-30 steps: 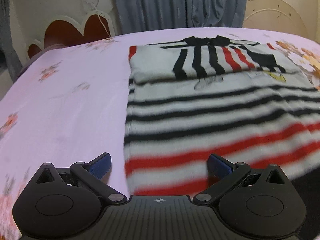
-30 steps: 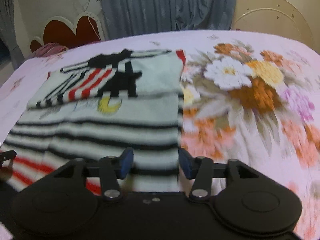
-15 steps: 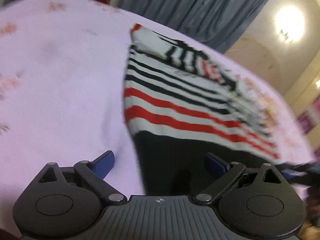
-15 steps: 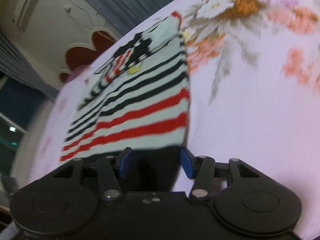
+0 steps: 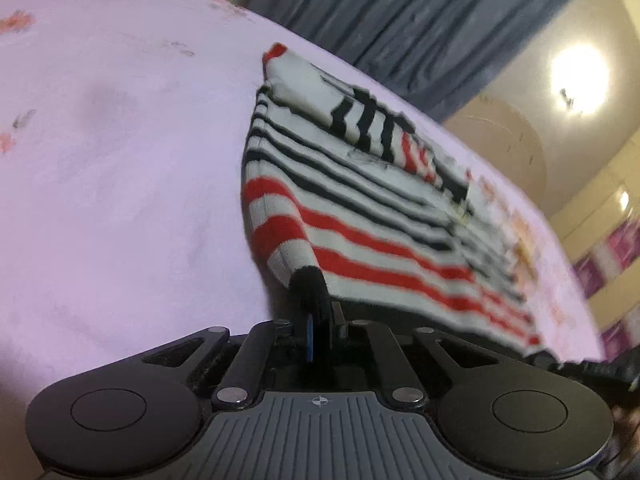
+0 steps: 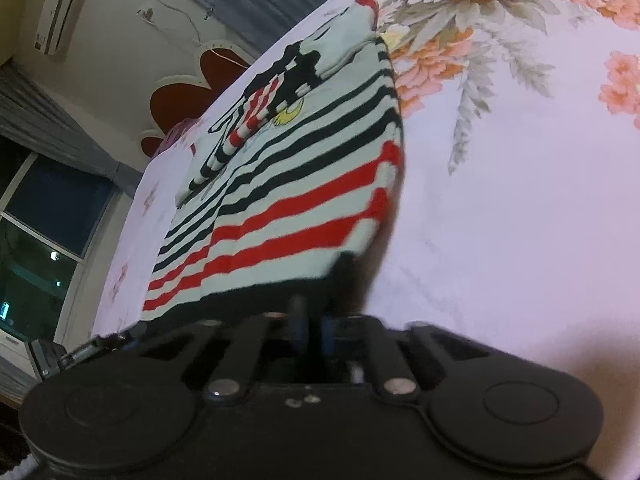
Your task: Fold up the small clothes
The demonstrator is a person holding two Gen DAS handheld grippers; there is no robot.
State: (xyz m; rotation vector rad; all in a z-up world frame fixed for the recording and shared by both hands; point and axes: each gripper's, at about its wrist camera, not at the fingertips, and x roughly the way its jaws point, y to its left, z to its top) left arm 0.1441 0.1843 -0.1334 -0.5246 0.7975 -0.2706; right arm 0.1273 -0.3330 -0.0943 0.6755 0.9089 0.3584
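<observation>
A small striped sweater (image 5: 360, 208), white with black and red stripes and a black hem, lies on the pink bedsheet (image 5: 120, 160) with its sleeves folded over the chest. My left gripper (image 5: 320, 320) is shut on the hem's near left corner, lifted a little. My right gripper (image 6: 314, 328) is shut on the hem's near right corner of the same sweater (image 6: 300, 200), lifted too. The hem stretches between both grippers.
The sheet has a large flower print (image 6: 480, 20) right of the sweater. Blue-grey curtains (image 5: 400, 20) and a red headboard (image 6: 188, 96) stand beyond the bed. A window (image 6: 36, 240) is at the left. The other gripper (image 6: 80, 352) shows at the left edge.
Both grippers have closed on the sweater's black hem corners, which were lying flat between open fingers before. The hem corners have risen off the sheet and both cameras are tilted.
</observation>
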